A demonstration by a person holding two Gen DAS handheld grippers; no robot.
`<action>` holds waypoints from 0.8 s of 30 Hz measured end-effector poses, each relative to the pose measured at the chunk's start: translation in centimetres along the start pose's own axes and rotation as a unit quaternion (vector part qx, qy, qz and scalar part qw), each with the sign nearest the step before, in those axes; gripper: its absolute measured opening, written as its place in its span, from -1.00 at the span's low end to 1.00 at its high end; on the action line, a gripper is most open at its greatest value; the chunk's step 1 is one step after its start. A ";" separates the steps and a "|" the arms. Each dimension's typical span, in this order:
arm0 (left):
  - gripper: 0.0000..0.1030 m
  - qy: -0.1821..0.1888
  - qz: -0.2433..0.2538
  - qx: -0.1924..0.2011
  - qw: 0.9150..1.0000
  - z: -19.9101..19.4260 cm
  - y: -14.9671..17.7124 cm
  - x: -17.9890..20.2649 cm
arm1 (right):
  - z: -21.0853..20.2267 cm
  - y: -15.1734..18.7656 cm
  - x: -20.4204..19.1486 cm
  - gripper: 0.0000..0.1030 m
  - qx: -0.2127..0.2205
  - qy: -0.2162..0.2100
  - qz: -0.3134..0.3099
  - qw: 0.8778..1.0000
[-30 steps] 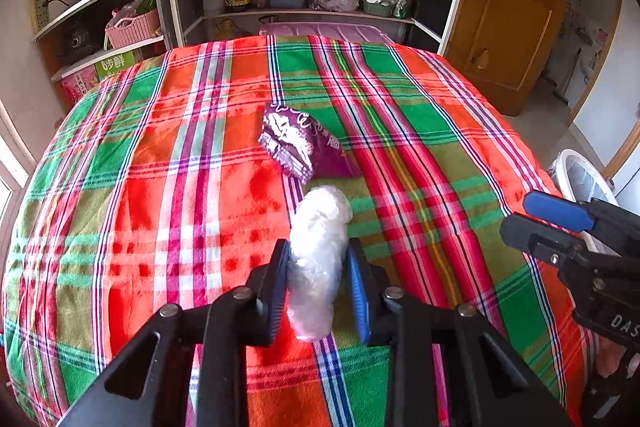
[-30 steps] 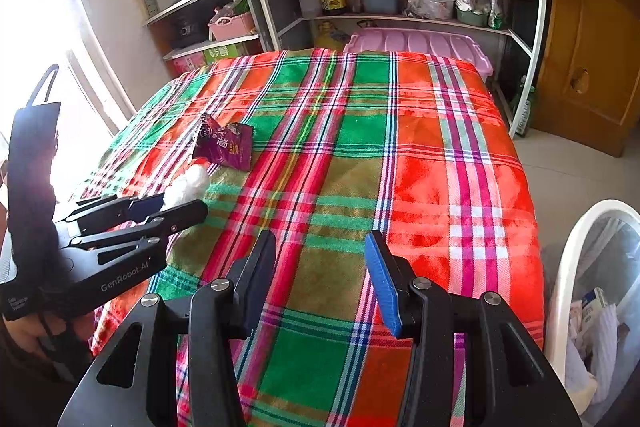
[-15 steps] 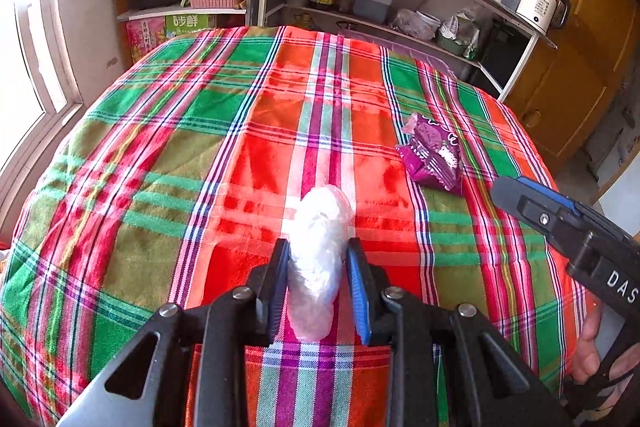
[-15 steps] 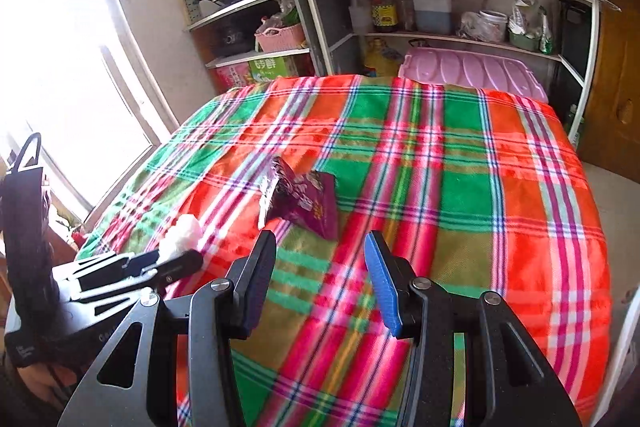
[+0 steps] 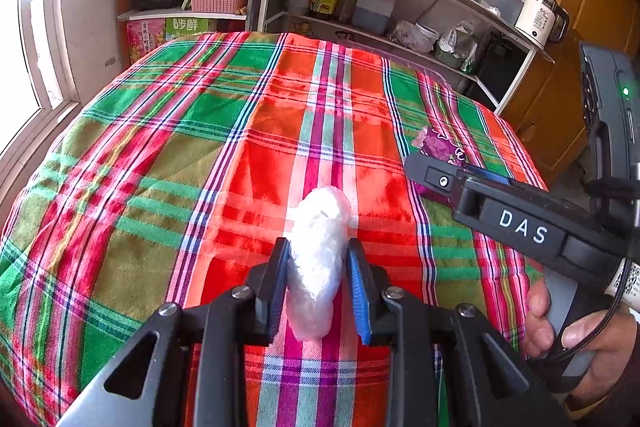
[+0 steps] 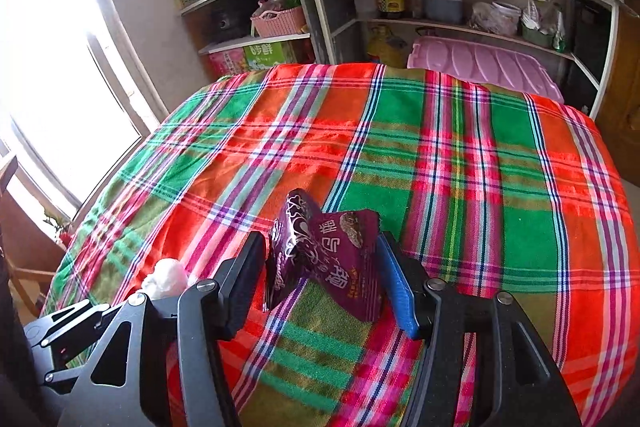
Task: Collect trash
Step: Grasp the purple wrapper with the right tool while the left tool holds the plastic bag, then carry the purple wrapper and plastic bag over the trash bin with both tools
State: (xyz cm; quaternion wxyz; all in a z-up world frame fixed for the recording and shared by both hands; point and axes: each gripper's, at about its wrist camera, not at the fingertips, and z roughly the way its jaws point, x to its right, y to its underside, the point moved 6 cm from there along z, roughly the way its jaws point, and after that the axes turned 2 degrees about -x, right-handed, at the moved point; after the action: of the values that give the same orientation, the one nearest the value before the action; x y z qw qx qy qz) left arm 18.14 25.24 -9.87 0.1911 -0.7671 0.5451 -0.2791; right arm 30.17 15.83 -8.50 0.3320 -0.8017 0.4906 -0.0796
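Observation:
My left gripper [image 5: 318, 255] is shut on a crumpled white plastic wad [image 5: 318, 251] and holds it above the plaid tablecloth [image 5: 200, 155]. The wad also shows at the lower left of the right wrist view [image 6: 166, 277]. My right gripper [image 6: 320, 247] is open, with its two fingers on either side of a purple snack wrapper [image 6: 328, 255] that lies crumpled on the cloth. In the left wrist view the right gripper [image 5: 424, 167] reaches over the wrapper [image 5: 442, 147] from the right and hides most of it.
Metal shelves [image 6: 440, 23] with bottles, jugs, a pink basket and pots stand behind the table. A pink plastic lid [image 6: 480, 67] lies at the table's far edge. A bright window [image 6: 48, 75] is at the left, a wooden door [image 5: 560, 115] at the right.
My right gripper has moved left and forward across the table until the purple wrapper lies between its open fingers. My left gripper has swung left, still holding the white wad.

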 end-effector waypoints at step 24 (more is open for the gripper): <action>-0.42 0.026 0.045 0.014 0.999 -4.9 1.8 6.0 | -9.7 3.9 0.7 -0.37 0.061 -0.009 0.017 0.998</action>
State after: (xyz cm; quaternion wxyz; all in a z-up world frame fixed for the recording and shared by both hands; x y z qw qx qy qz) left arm 15.16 19.06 -5.88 0.1997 -0.7319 0.5798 -0.2973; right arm 23.26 9.71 -3.57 0.3862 -0.7723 0.4950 -0.0968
